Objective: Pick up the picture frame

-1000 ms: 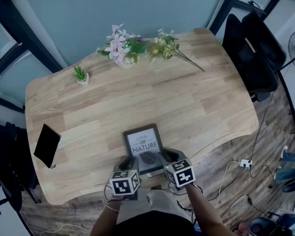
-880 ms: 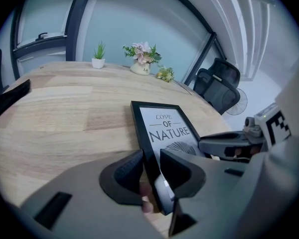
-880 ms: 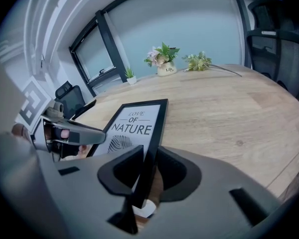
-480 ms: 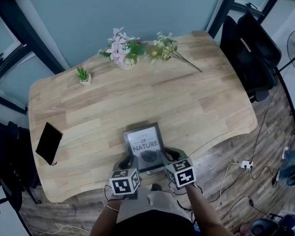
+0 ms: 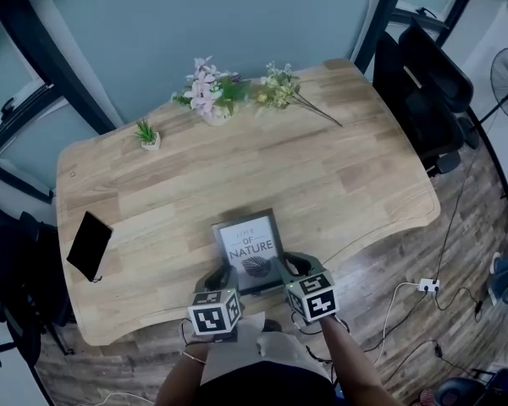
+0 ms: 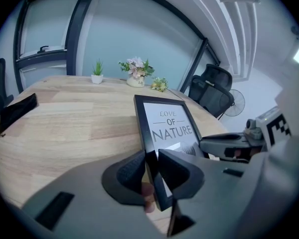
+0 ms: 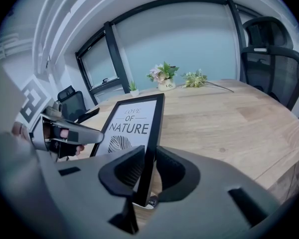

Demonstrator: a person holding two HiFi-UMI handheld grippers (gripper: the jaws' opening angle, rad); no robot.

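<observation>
**Change noted.** A second ago the picture frame (image 5: 248, 242) lay flat near the table's front edge with wider jaws at its lower corners. Now both tools have narrowed onto it and its near end has risen off the wood. It tilts up toward the person. Whether its far edge has left the surface cannot be told. Judgement: the grasp is made and the lift has begun.

**Item 1: table (image 5: 347, 184).** Pale wood planks with visible grain, matt, with rounded corners and a wavy front edge.

**Item 2: picture frame.** A rectangle with a thin, rigid black moulding. It holds a white print under a smooth glossy face, with lettering and a leaf motif. It is held between the two tools above the table's front edge.

**Item 3: left gripper (image 6: 150, 159).** Grey moulded body with ribbed dark pads. The pads are clamped on the frame's left rail.

**Item 4: right gripper (image 7: 148, 158).** Same build. Its jaws are closing, and the pads are already pressed on the frame's right rail.

**Item 5: black case (image 5: 89, 245).** Flat and matt, at the table's left edge.

**Item 6: flower arrangement (image 5: 210, 96).** Pink and white, at the far edge, with a loose sprig (image 5: 279, 87) beside it.

**Item 7: potted plant (image 5: 146, 134).** Small, with spiky green leaves in a white pot.
</observation>
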